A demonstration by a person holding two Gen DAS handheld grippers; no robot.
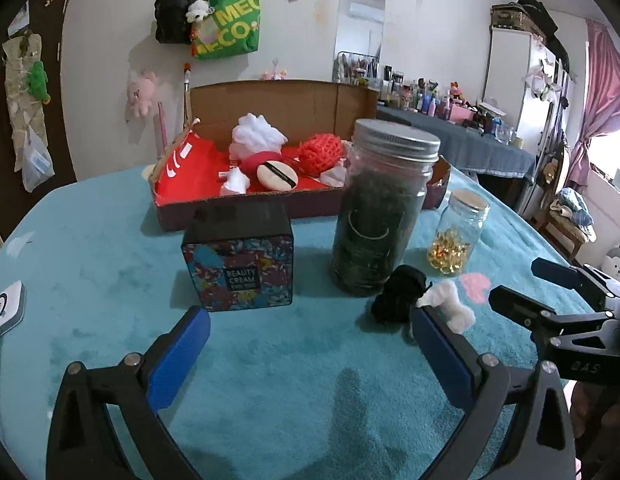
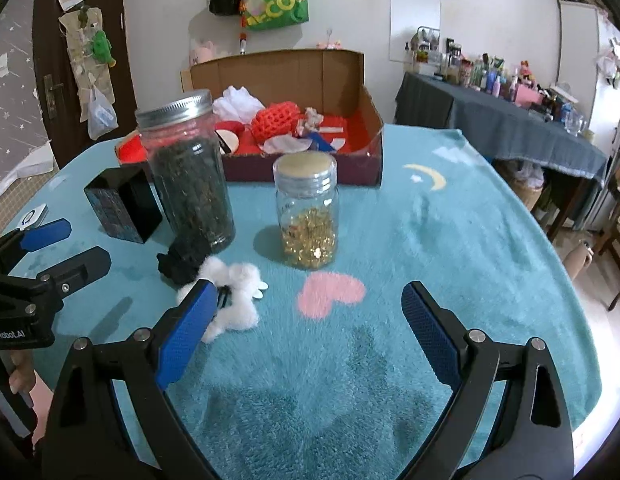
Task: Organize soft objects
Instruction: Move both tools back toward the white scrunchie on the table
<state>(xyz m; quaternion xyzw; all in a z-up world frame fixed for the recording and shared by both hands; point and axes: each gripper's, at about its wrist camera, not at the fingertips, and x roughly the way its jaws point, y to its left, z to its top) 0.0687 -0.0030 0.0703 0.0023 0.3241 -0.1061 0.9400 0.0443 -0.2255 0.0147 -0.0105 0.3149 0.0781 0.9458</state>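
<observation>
Fluffy teal blanket (image 2: 430, 240): bare pile right of the pink heart patch.
Left gripper (image 1: 310, 340), right gripper (image 2: 305, 312): both spread wide, holding nothing.
White fuzzy scrunchie (image 2: 237, 300), black fuzzy scrunchie (image 2: 185, 260): touching, beside the tall metal-lidded glass jar (image 2: 189, 176).
Open cardboard box (image 2: 330, 76): behind, holding soft items.
</observation>
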